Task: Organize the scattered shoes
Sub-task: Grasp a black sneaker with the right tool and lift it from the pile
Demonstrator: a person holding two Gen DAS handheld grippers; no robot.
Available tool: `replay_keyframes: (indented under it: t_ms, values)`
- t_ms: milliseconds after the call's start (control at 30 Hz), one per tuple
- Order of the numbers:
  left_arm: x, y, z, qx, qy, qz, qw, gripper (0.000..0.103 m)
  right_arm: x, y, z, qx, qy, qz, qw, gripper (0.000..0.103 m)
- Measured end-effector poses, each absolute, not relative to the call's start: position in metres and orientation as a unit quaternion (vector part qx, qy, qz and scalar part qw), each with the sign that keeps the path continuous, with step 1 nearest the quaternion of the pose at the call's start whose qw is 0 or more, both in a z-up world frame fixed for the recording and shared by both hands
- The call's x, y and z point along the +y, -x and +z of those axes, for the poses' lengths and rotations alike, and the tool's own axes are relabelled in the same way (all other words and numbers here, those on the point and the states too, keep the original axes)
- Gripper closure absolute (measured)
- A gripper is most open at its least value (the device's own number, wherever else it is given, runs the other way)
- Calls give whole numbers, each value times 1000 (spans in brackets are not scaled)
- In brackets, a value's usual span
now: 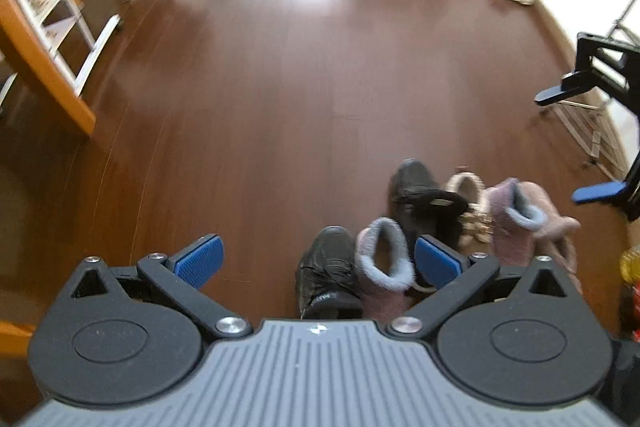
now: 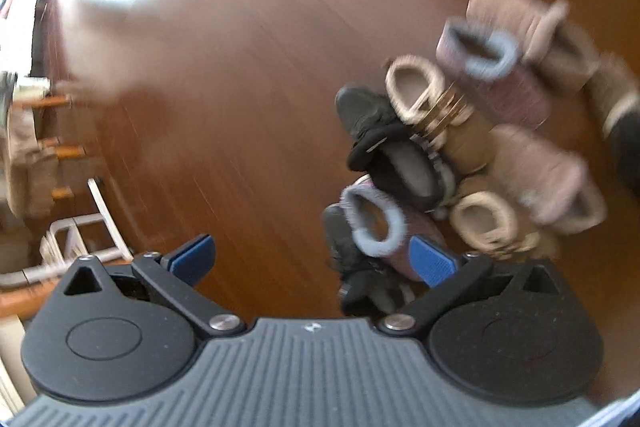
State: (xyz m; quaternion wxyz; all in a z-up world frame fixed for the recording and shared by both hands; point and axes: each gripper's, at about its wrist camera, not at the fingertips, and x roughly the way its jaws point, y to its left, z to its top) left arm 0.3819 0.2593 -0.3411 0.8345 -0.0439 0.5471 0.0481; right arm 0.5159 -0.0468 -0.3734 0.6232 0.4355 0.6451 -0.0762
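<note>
Shoe heap (image 2: 460, 131) jumbled on floor (image 2: 248, 75), lower right. Left hand-held gripper (image 1: 316, 261), right hand-held gripper (image 2: 312, 261): both wide open, empty. Next: close on one shoe.

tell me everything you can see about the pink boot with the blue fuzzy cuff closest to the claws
The nearest pink boot is a short knitted-looking ankle boot with a fluffy grey-blue cuff round its open top. It stands upright on the wooden floor, pressed against a black shoe on its left. Both claws are open above the pile; neither touches it.
</note>
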Motion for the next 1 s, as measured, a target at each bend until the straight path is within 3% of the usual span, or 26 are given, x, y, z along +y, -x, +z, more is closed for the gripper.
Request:
replay_keyframes:
  t_ms: [67, 233, 433, 533, 633, 667, 700, 733, 800, 1000]
  values:
    - [246, -382, -377, 547, 32, 64, 834, 0, -48, -522, -424, 639, -473, -77, 602, 1]
    - [210, -403, -459, 551, 15, 60, 832, 0, -44, -533, -485, 626, -506, -100, 586, 6]
    - [180, -428, -501, 552, -11, 5, 834, 0, -39, -545, -559, 608, -544, -127, 564, 9]
    - [180, -430, -514, 559, -21, 0, 829, 0, -36, -552, -596, 599, -562, -140, 552, 16]
    - [187, -433, -522, 567, -19, 6, 823, 0, -33, -558, -632, 589, -581, -154, 541, 31]
    - [190, -433, -525, 570, -18, 8, 822, 0, -32, -560, -645, 586, -587, -158, 537, 50]
    - [192, -434, -527, 572, -17, 10, 820, 0, -32, -562, -657, 582, -592, -163, 532, 62]
    - [195, -435, -530, 575, -17, 12, 818, 0, -28, -557, -670, 583, -589, -164, 535, 64]
    - [202, -437, -530, 575, 5, 22, 818, 0, -15, -562, -666, 598, -554, -139, 563, 85]
    - [219, -438, -529, 576, 29, 37, 816, 0, 48, -652, -617, 644, -403, 11, 650, 86]
